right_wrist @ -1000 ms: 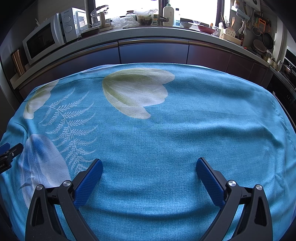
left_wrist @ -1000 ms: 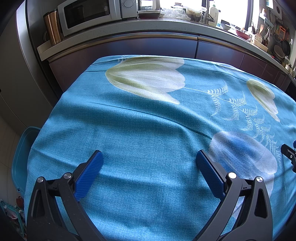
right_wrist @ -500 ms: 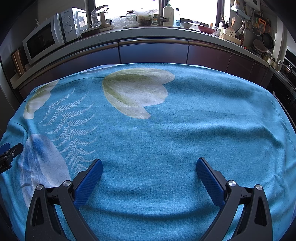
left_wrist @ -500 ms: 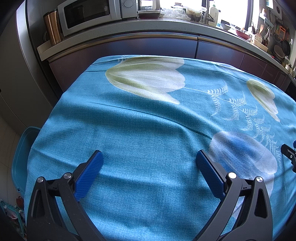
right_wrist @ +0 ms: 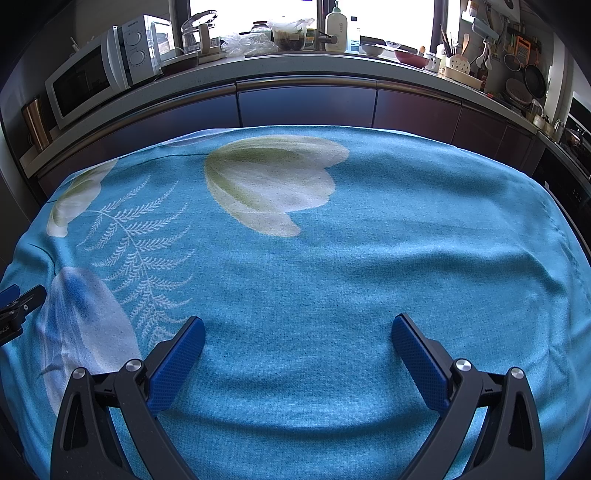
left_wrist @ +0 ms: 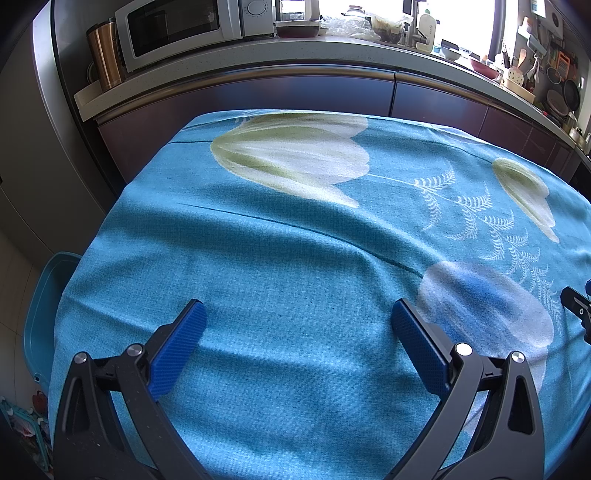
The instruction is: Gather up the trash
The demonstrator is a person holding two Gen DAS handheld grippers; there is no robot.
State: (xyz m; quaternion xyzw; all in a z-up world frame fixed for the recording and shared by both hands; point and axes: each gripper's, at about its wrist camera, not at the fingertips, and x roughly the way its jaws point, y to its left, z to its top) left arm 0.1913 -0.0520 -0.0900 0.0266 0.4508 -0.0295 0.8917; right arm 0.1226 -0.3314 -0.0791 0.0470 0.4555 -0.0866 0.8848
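A table under a blue tulip-print cloth fills both wrist views, and no trash shows on it. My left gripper hovers open over the near left part, its blue pads wide apart with nothing between them. My right gripper stands open the same way over the near middle. The tip of the right gripper peeks in at the right edge of the left wrist view. The left gripper's tip shows at the left edge of the right wrist view. A teal bin stands on the floor by the table's left side.
A curved kitchen counter runs behind the table, with dark cabinet fronts below. On it stand a microwave, a copper canister, bottles, bowls and utensils. Pans hang at the far right.
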